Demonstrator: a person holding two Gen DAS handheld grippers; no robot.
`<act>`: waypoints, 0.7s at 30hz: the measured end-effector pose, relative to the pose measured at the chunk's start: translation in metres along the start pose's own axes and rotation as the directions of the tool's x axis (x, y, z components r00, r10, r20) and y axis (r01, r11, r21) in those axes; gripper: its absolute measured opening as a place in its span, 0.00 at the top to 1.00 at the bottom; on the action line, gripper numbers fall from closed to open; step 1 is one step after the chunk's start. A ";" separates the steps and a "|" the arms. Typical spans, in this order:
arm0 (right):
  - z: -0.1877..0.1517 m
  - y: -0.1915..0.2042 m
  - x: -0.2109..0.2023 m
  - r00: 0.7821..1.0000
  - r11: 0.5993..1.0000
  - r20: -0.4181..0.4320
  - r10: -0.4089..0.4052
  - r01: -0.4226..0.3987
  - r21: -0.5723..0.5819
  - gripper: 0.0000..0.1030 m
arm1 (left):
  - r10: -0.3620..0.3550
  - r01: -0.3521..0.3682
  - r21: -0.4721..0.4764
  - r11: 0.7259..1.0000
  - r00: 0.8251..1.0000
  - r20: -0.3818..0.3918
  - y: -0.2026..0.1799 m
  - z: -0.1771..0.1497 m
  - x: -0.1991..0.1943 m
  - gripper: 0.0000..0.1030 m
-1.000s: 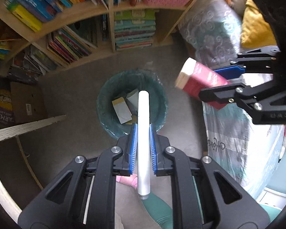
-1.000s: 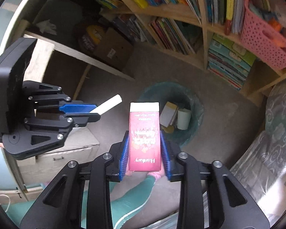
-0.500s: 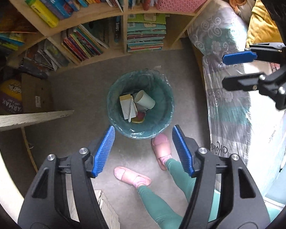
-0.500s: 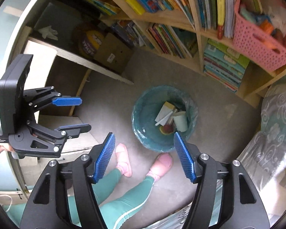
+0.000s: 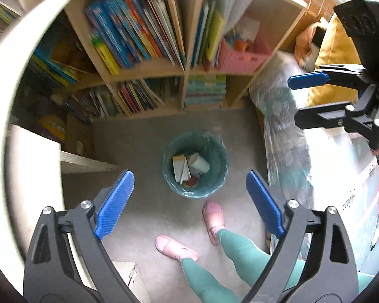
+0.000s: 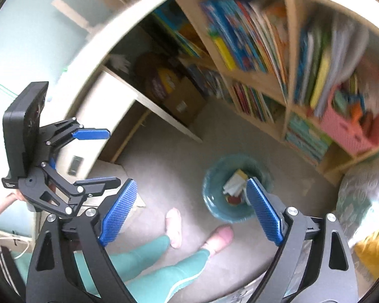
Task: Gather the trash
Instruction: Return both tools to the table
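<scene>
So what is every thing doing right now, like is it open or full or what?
left gripper: open, nothing held; jaws have just been opening.
right gripper: open, nothing held; jaws have just been opening.
trash bin: upright on the floor, lined, trash inside.
pink basket: on the shelf, holding things.

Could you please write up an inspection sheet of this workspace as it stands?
Surface: grey floor, bare around the bin.
Job's things: teal-lined waste bin standing upright, holding cartons and a paper cup.
Clutter: cardboard box under the white table.
Grippers: left gripper and right gripper open, jaws just opening, nothing between them.
Cables: nothing seen.
Surroundings: wooden bookshelf full of books, pink basket, patterned bedding; a person's pink slippers beside the bin.
</scene>
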State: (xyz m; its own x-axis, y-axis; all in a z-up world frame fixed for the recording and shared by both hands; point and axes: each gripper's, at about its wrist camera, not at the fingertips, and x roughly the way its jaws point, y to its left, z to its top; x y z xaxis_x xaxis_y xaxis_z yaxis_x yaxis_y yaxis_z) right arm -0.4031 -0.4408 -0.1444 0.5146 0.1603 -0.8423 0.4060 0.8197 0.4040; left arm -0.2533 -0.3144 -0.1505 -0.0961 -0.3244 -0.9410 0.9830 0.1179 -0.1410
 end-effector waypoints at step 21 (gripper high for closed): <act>0.113 0.211 -0.012 0.987 0.891 -0.016 0.158 -0.150 -0.429 0.13 | 0.282 -0.226 -0.270 0.936 0.941 0.186 0.128 -0.096 -0.171 0.07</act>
State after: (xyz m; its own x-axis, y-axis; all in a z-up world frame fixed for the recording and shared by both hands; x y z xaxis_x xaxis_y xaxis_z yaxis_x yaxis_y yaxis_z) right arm -0.2382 -0.3322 -0.0085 0.5605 0.2965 -0.7733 -0.0390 0.9421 0.3329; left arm -0.1257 -0.1536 -0.0368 0.2155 -0.4471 -0.8681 0.8992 0.4375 -0.0021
